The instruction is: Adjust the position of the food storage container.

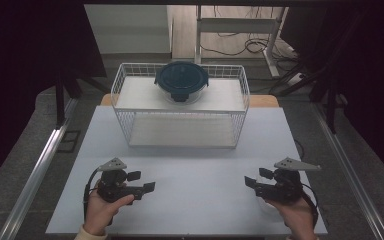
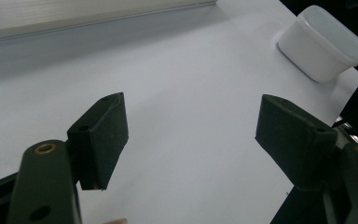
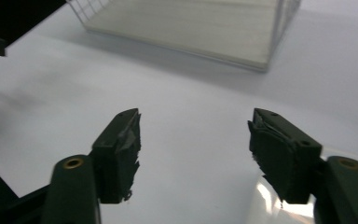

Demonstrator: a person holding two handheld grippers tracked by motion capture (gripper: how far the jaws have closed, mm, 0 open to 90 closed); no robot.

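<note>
white table (image 1: 190,200) | white tub (image 2: 321,42) upright, long axis slanting | both grippers' fingers released

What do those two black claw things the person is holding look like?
Each tool, left and right, is black and chunky, with two flat jaws whose rubbery pads look scuffed. Brass-coloured rivets sit at the jaw hinges. A grey three-cornered plate tops each one, and a black cable trails off. A pale cuff peeks out.
</note>
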